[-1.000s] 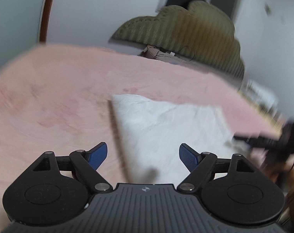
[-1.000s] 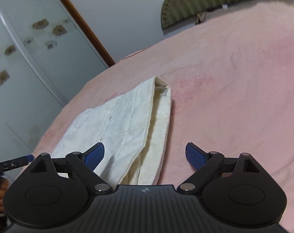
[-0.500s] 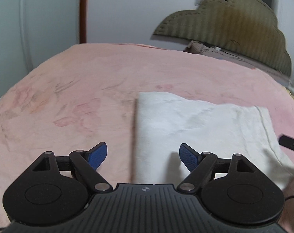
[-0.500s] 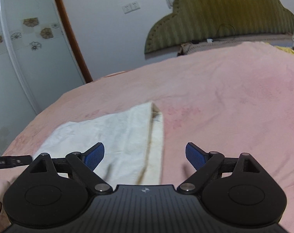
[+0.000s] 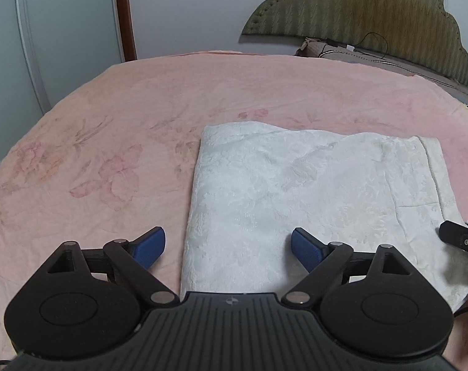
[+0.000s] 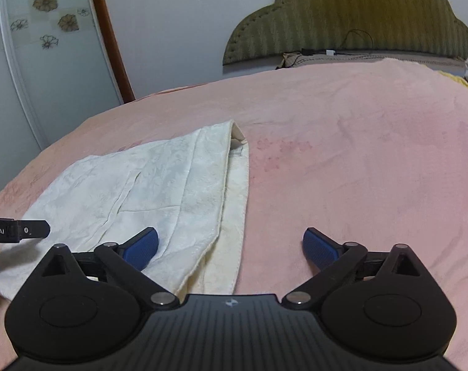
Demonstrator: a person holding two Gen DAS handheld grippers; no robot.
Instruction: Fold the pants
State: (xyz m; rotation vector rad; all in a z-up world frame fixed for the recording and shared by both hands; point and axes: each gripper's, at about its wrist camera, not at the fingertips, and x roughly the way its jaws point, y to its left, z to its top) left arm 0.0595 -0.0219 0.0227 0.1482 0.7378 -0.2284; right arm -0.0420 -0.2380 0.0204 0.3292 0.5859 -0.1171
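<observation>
White pants point(image 5: 311, 191) lie folded into a flat rectangle on a pink bed cover point(image 5: 110, 130). My left gripper point(image 5: 227, 245) is open and empty, held just above the near left edge of the folded pants. My right gripper point(image 6: 229, 245) is open and empty over the near right edge of the pants point(image 6: 159, 185), where the waistband layers show. The tip of the right gripper shows at the right edge of the left wrist view point(image 5: 462, 238). The left gripper's tip shows at the left edge of the right wrist view point(image 6: 20, 231).
The pink bed cover point(image 6: 357, 170) spreads wide to the right of the pants. An olive padded headboard point(image 6: 351, 18) stands at the back with a cable and pillow below it. A white wardrobe door point(image 6: 33, 61) and a brown door frame stand at the left.
Both grippers have swung and levelled out to face the headboard. The pants now lie squarely ahead of them. Both grippers stay open and empty.
</observation>
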